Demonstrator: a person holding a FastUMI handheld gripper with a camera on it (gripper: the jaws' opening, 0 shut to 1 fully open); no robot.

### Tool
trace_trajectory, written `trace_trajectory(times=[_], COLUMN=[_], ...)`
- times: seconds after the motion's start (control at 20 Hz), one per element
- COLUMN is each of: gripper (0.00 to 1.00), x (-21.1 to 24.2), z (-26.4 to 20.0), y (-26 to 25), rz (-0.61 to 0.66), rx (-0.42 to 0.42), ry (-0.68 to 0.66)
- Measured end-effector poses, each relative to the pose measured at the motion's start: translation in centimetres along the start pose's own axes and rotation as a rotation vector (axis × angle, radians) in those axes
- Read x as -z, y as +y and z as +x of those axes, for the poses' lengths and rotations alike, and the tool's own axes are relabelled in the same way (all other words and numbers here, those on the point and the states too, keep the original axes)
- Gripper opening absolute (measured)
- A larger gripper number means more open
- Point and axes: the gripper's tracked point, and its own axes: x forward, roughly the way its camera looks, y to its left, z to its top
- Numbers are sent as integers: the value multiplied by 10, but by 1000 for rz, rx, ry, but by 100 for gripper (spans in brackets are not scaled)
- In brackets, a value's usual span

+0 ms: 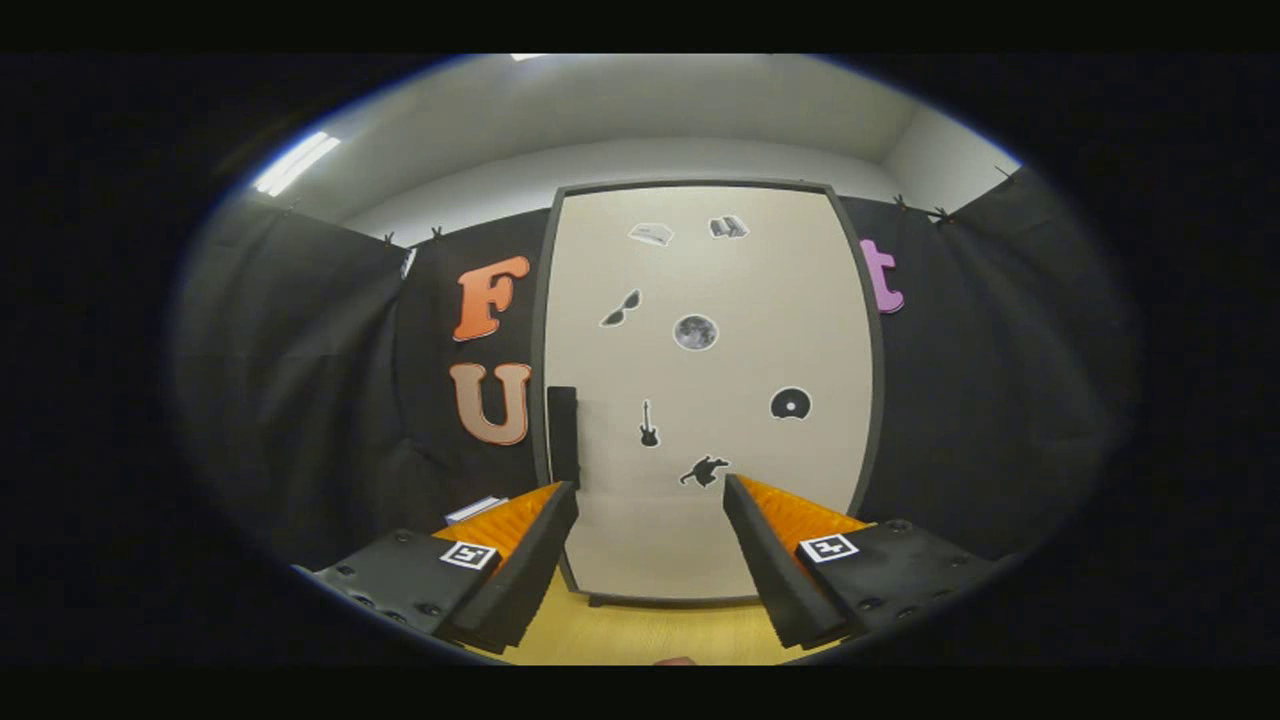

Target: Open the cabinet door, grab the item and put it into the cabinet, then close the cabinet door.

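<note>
From my remote station, reading left to right: the wall cloth hangs in soft folds. Low beside it, just past the left finger, a small pale flat object (476, 509) shows at the table edge; I cannot tell whether it is the item to be stored.

Next comes the handle (563, 436), a dark upright bar fixed near the left edge of the cabinet door (710, 400). The door is a smooth, matt, cream panel in a dark frame, tall and rectangular, carrying several small flat stickers. It sits flush in its frame, so I judge it closed.

The gripper (650, 495) faces the door squarely. Its jaws stand wide apart and hold nothing. The fingers (520, 580) are wedge-shaped with ribbed inner faces, and each carries a square printed marker on its mount. The handle lies just beyond the left fingertip.

Below the fingers, the table (640, 635) is smooth yellow wood.

Task status: no step appears complete. Opening the door, grasping the item, placing it inside and closing the door all remain.
</note>
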Motion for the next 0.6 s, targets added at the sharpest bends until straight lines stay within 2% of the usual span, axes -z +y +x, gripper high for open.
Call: trace_trajectory(times=[0.6], gripper=[94], x=[-2], z=[-15], y=[-20], rz=[-22], rx=[78], ry=[-5])
